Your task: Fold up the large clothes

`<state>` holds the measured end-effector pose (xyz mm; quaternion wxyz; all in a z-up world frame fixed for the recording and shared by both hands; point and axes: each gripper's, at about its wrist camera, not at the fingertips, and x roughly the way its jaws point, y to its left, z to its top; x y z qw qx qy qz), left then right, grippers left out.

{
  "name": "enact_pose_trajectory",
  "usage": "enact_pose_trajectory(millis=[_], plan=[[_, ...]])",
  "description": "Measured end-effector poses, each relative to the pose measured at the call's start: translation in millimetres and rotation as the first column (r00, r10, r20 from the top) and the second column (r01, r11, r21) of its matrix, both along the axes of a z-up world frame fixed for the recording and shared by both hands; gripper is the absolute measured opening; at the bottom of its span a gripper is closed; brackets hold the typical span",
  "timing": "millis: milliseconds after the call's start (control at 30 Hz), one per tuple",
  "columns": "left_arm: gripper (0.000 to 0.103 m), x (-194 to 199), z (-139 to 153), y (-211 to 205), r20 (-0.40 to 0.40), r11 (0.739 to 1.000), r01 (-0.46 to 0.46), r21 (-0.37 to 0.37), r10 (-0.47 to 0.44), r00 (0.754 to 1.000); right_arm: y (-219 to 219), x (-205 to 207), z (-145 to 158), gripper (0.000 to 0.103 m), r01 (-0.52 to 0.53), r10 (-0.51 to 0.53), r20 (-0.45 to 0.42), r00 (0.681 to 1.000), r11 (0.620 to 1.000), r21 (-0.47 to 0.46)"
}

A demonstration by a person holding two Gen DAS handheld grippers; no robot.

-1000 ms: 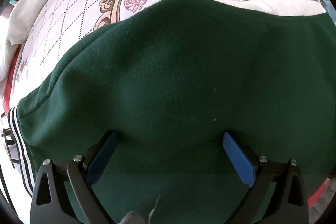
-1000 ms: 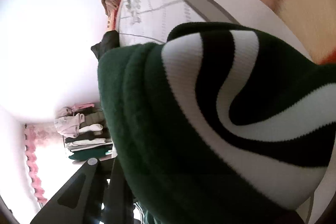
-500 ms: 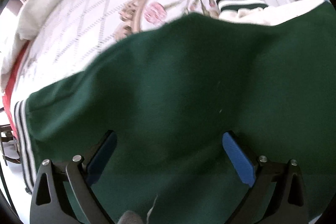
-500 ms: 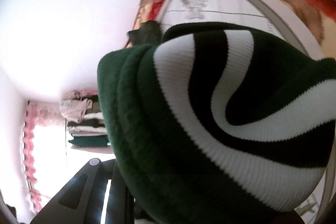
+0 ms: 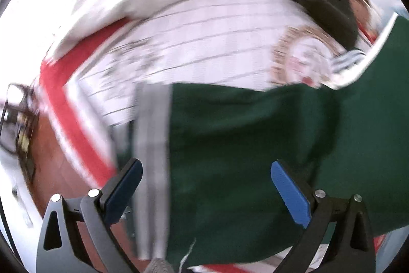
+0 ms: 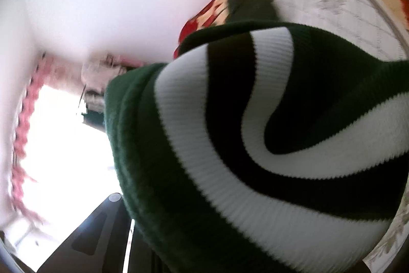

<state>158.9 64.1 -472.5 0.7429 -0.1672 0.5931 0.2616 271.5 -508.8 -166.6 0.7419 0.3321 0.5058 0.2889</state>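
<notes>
Green garment (image 5: 242, 145) hangs over the bed (image 5: 204, 42), dark green fleece with a striped ribbed band (image 5: 150, 157) down its left edge in the left wrist view. Left gripper (image 5: 204, 186) jaws wide apart, blue pads (image 5: 291, 196) clear of the cloth, nothing pinched. Right gripper (image 6: 163, 242) narrow, clamped on the bunched green-and-white striped cuff (image 6: 255, 145), which fills the right wrist view. Both views motion-blurred. A dark cloth (image 5: 324, 9) lies farther off on the quilt.
</notes>
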Motion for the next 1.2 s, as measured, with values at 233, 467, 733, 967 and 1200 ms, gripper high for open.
enact_pose_trajectory(millis=[233, 467, 733, 967, 1200], plan=[[0.103, -140.3, 15.0, 97.9, -0.058, 0.961, -0.273, 0.048, 0.275, 0.960, 161.8, -76.5, -29.0, 0.022, -0.368, 0.367, -0.028, 0.930, 0.919, -0.142], [0.103, -234.4, 14.8, 153.5, -0.105, 0.893, -0.437, 0.103, 0.447, 0.888, 272.7, -187.0, -147.1, 0.031, -0.714, 0.637, -0.322, 0.700, 0.614, -0.338], [0.103, -214.5, 48.5, 151.2, -0.006, 0.917, -0.399, 0.018, 0.399, 0.917, 259.7, -177.8, -68.6, 0.077, -0.766, 0.676, -0.381, 0.631, 0.622, -0.164], [0.103, -165.4, 50.9, 125.3, 0.027, 0.950, -0.312, -0.033, 0.312, 0.950, 205.0, -113.5, -44.1, 0.077, -0.585, 0.469, -0.372, 0.801, 0.745, -0.321], [0.103, -133.7, 1.8, 95.8, -0.052, 0.966, -0.250, -0.064, 0.247, 0.968, 217.6, -81.6, -130.9, 0.067, -0.573, 0.390, -0.421, 0.819, 0.592, -0.566]])
